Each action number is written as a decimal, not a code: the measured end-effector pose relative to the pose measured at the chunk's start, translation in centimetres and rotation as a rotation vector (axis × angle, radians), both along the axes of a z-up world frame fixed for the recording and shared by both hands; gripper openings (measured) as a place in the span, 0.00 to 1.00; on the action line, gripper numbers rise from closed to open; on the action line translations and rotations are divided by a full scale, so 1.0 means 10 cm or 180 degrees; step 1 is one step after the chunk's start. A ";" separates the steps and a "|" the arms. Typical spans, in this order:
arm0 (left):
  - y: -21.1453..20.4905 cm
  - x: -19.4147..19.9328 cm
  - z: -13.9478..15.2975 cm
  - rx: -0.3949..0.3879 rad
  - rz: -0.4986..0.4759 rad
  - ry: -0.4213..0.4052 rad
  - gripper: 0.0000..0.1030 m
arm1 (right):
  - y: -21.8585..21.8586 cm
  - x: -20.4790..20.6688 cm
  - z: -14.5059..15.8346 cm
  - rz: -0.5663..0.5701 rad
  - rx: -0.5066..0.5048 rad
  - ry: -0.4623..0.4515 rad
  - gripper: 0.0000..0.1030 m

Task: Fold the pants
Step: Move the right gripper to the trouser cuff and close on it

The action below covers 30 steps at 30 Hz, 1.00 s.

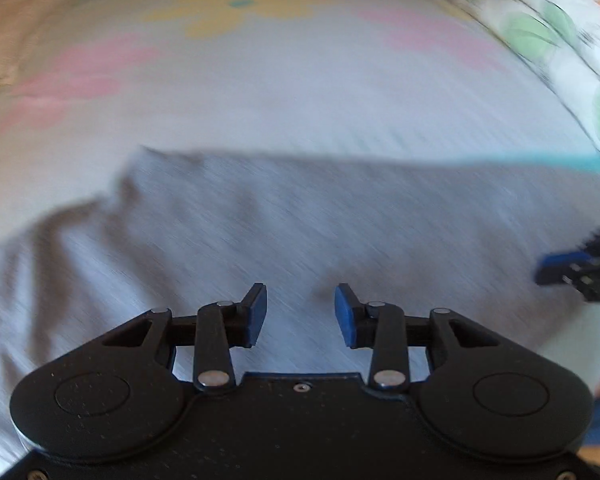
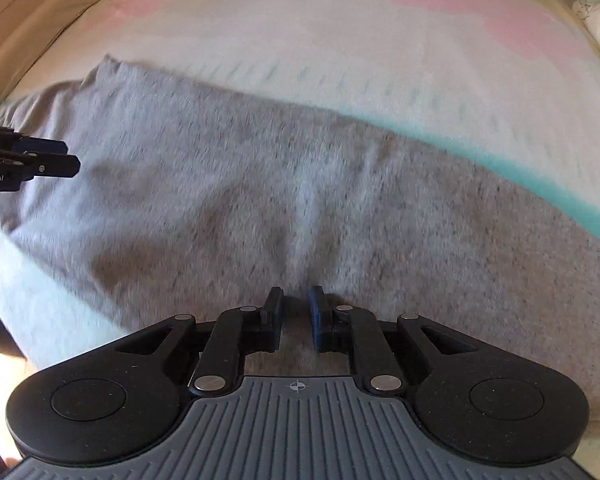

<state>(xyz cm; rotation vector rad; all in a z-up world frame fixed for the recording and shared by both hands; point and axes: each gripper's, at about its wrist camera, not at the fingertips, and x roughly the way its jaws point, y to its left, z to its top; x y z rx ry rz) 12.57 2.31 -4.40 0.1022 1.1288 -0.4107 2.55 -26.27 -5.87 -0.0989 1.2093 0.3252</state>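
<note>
Grey pants (image 1: 284, 220) lie spread flat on a pastel bedsheet (image 1: 260, 92); they also show in the right wrist view (image 2: 260, 184). My left gripper (image 1: 300, 314) hovers over the cloth, jaws open and empty. My right gripper (image 2: 295, 316) sits low over the pants with its jaws a narrow gap apart; grey cloth bunches into a ridge at the fingertips, and whether it is pinched is unclear. The right gripper shows at the right edge of the left wrist view (image 1: 580, 268); the left gripper shows at the left edge of the right wrist view (image 2: 32, 162).
The sheet has pink, yellow and teal patches (image 2: 540, 184). A floral pillow or quilt (image 1: 560, 40) lies at the far right. Beige bedding (image 2: 40, 8) lies at the far left. Both views are motion blurred.
</note>
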 end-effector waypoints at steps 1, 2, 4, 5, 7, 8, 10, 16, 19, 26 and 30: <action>-0.06 -0.09 -0.04 0.0007 -0.0104 0.0073 0.47 | -0.03 -0.07 0.01 0.0049 -0.0044 0.0048 0.14; -0.12 -0.19 -0.08 0.0055 -0.0194 0.0141 0.48 | -0.05 -0.11 0.03 0.0056 -0.0034 0.0100 0.14; -0.20 -0.36 -0.18 0.0216 -0.0351 0.0267 0.48 | -0.16 -0.20 0.07 -0.0013 0.0040 0.0175 0.14; -0.22 -0.44 -0.18 0.0283 -0.0410 0.0173 0.48 | -0.22 -0.23 0.10 -0.0057 0.0063 0.0170 0.13; -0.25 -0.49 -0.15 0.0402 -0.0494 0.0165 0.48 | -0.35 -0.26 0.21 -0.0156 0.0096 0.0057 0.14; -0.24 -0.47 -0.11 0.0384 -0.0427 0.0240 0.46 | -0.43 -0.26 0.29 -0.0239 0.0124 -0.0065 0.14; -0.21 -0.41 -0.04 0.0246 -0.0246 0.0393 0.42 | -0.70 -0.27 0.47 -0.0525 0.0212 -0.0302 0.14; -0.69 -0.43 0.32 0.0120 -0.0175 -0.0231 0.46 | -1.84 -0.29 0.70 -0.1800 0.0453 -0.0646 0.26; -1.00 -0.40 0.34 -0.0078 -0.0205 -0.0229 0.46 | -2.25 -0.36 0.64 -0.2280 0.0510 -0.0611 0.27; -1.59 -0.43 -0.08 -0.0005 -0.0528 0.0143 0.45 | -2.74 -0.60 0.36 -0.2731 0.0686 -0.0367 0.31; -1.57 -0.57 -0.17 -0.0006 -0.0642 0.0099 0.45 | -2.86 -0.66 0.25 -0.2805 0.0678 -0.0341 0.42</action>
